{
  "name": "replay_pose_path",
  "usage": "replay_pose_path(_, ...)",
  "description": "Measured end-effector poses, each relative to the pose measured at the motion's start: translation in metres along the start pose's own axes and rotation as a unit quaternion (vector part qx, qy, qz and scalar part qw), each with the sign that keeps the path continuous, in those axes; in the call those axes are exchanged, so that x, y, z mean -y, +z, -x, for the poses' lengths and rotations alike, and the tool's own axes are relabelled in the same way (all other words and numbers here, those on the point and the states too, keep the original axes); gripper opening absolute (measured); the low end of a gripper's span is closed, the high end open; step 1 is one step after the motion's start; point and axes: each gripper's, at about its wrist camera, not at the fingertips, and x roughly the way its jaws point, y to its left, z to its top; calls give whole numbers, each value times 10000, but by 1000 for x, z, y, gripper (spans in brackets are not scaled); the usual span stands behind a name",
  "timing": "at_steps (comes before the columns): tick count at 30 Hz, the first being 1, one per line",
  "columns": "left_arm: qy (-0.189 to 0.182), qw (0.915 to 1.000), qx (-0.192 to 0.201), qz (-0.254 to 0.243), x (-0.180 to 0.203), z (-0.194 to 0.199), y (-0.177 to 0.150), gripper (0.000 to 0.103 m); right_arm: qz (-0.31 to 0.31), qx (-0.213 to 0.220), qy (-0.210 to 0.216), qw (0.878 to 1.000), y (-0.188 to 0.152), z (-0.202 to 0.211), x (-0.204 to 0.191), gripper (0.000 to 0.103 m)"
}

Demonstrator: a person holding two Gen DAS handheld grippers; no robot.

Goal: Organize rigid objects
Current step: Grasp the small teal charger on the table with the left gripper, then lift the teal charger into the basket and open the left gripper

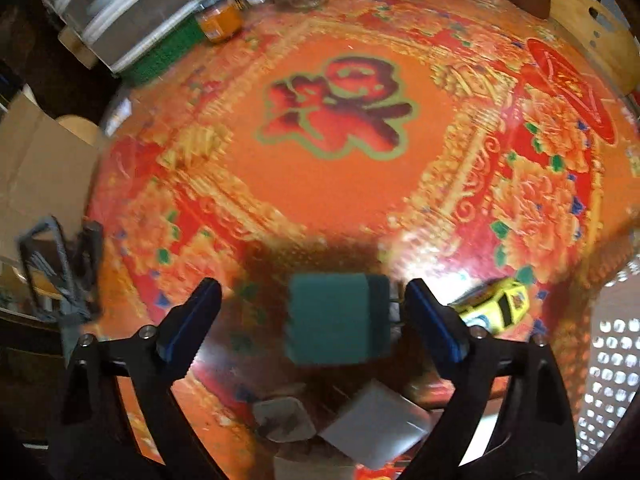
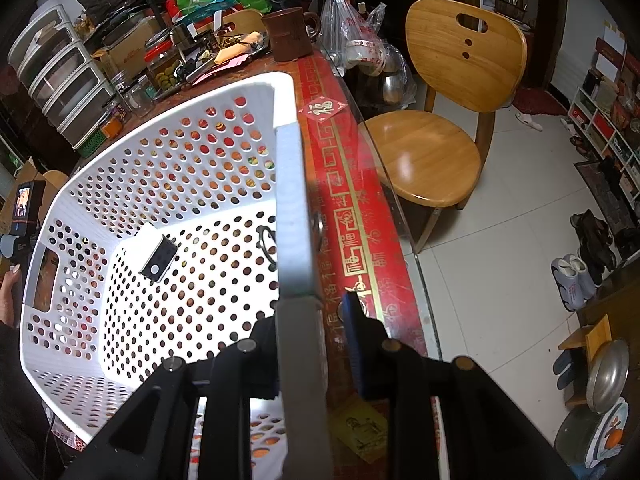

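Left gripper (image 1: 314,312): its jaws are held apart around a green block (image 1: 338,318) in the lower middle of the left wrist view; a gap is seen on each side of the block, so no pad presses on it.
Right gripper (image 2: 310,344): clamped on the rim of a white basket (image 2: 292,184), in the lower middle of the right wrist view.
Green block: set on the tabletop (image 1: 320,192), which is covered in a red and gold pattern; the view is blurred.
Toy car (image 1: 496,308): yellow, seen lower right in the left wrist view, just beside the right finger, on the tabletop.
Grey pieces (image 1: 376,420): flat, pale shapes at the bottom of the left wrist view, below the block; what they are cannot be told.
Basket: perforated, filling the left half of the right wrist view; a small black-and-white box (image 2: 156,258) lies on its floor left of centre, and a dark ring (image 2: 267,242) is seen near the held wall.
Chair (image 2: 444,120): wooden, upper right in the right wrist view, beside the tabletop edge.
Hand (image 2: 10,284): seen at the left edge of the right wrist view.
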Motion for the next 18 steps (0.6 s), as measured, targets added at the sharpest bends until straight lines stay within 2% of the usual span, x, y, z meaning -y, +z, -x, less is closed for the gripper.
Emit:
replay_pose_path(5, -329, 9993, -16, 196, -4, 2, -1, 67, 6, 1, -9, 10000, 0, 0, 0, 24)
replay_pose_path(6, -394, 9990, -18, 226, -5, 1, -2, 61, 5, 3, -8, 10000, 0, 0, 0, 24)
replay_pose_path(13, -444, 9981, 77, 428, -8, 5, -8, 58, -4, -1, 8, 10000, 0, 0, 0, 24)
replay_pose_path(18, -430, 9972, 294, 539, -17, 18, -14, 58, -1, -1, 14, 10000, 0, 0, -1, 24)
